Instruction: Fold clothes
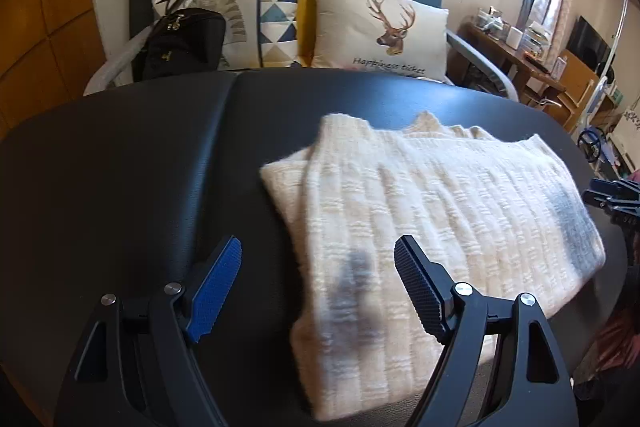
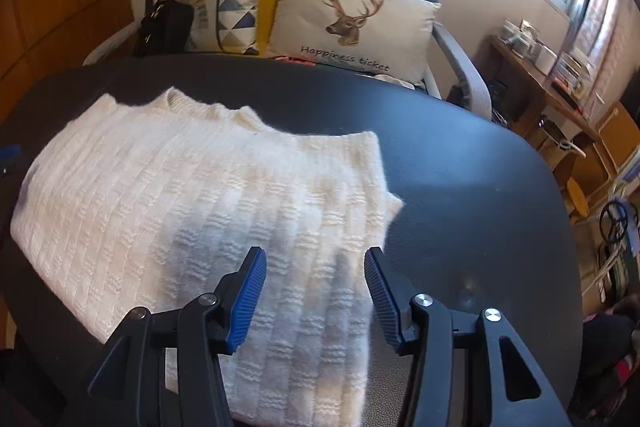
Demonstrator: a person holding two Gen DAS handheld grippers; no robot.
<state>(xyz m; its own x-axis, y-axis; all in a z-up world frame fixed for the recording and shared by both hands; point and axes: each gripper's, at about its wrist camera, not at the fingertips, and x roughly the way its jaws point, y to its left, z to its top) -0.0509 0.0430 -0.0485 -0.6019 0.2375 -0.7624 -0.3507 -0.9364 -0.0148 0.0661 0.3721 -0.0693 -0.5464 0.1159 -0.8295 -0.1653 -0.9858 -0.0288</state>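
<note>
Cream knit sweater point(image 1: 432, 211) lying flat on the dark worktop point(image 1: 120, 167), sides apparently tucked in already. Left claw point(image 1: 318, 291) spread wide over its near-left corner, right claw point(image 2: 316, 291) about half open above the near edge, both empty. Probably lined up for pinching the hem.

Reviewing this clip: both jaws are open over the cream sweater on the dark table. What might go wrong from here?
1. The sweater is thick, layered knit; the right gripper, over its right edge, may pinch only the top layer and undo the fold.
2. The left gripper straddles the sweater's left edge and bare table, so it may close on little cloth.
3. The near edge lies close to the table's rim and could slide off.
</note>
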